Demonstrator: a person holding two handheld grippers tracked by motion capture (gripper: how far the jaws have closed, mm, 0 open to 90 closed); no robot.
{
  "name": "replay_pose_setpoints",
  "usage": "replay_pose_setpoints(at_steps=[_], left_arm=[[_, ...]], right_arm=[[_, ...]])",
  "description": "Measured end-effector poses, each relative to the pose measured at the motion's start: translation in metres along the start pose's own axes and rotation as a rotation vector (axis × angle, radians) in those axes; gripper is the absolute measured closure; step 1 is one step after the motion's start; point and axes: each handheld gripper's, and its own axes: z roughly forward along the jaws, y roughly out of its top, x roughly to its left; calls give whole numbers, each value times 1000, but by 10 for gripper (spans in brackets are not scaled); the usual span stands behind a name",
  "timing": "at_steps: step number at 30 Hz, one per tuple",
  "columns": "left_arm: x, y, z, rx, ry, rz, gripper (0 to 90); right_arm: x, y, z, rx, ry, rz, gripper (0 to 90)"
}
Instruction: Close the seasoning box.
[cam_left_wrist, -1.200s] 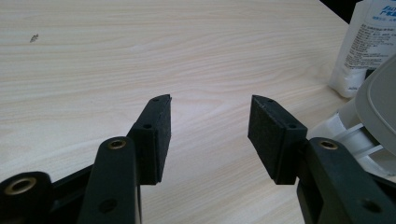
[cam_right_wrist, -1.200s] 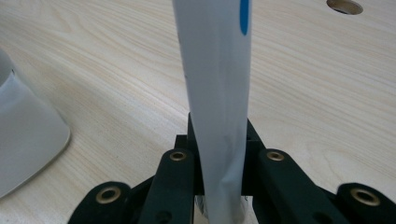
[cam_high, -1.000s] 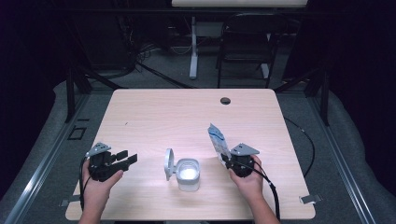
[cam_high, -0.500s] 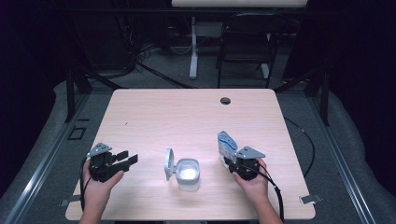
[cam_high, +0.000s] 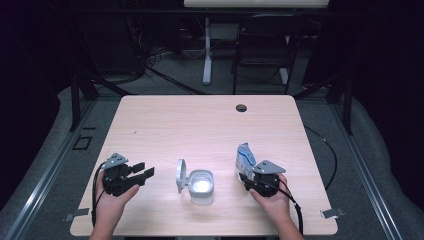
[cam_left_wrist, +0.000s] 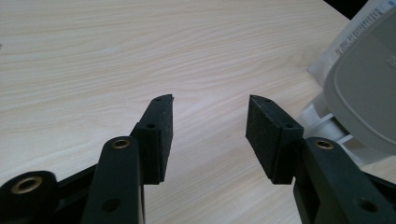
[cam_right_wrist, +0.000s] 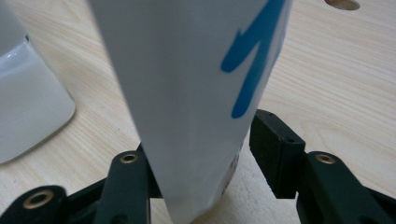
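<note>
Shifted since a second ago: right tongs (cam_high: 247, 176) and white pouch (cam_high: 245, 157) with blue print, away from the tub toward 3 o'clock. Pouch then tilted toward the tub, now upright with its base on the worktop (cam_high: 200, 125) at about 5 o'clock. No change at the left tongs or the tub.

Right tongs: spread wide around the foot of the pouch. In the right gripper view, right pad (cam_right_wrist: 275, 154) clear of the pouch by a narrow gap; left pad hidden behind the pouch, contact not readable. No squeeze visible — pouch standing between the jaws rather than pinched. Right hand (cam_high: 270, 200) at the near edge, cable (cam_high: 295, 212) trailing back past the wrist.

Left tongs (cam_high: 144, 170): at about 7 o'clock, wide open, nothing between the pads, bare wood under them in the left gripper view. Tips aimed toward the tub, well apart from it. Left hand (cam_high: 112, 200) wrapped round the body.

White tub (cam_high: 201, 186): at 6 o'clock, between the two tongs, open, grey lid (cam_high: 180, 175) hinged up on its 9 o'clock side. Contents not readable — pale glare inside.

Round hole (cam_high: 241, 108) in the worktop at about 1 o'clock, near the far edge.
</note>
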Motion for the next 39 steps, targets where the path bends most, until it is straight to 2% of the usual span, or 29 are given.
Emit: replay_pose_setpoints(at_steps=[3, 8, 24, 29, 30, 35, 39], left_arm=[[-5, 1, 3, 12, -17, 16, 542], [-10, 0, 6, 24, -26, 21, 565], [-20, 0, 11, 53, -39, 60, 671], [-22, 0, 10, 60, -30, 67, 753], [-22, 1, 10, 70, -30, 84, 772], [-24, 2, 8, 71, -32, 101, 894], [-28, 3, 8, 74, -37, 114, 900]], right_arm=[[0, -3, -4, 18, -10, -15, 480], [3, -6, -7, 20, -21, -21, 458], [11, -10, -19, 43, -4, -69, 427], [15, -10, -25, 51, 9, -96, 421], [16, -9, -29, 62, 11, -115, 416], [16, -12, -37, 56, 10, -115, 411], [10, -18, -41, 39, 8, -102, 412]])
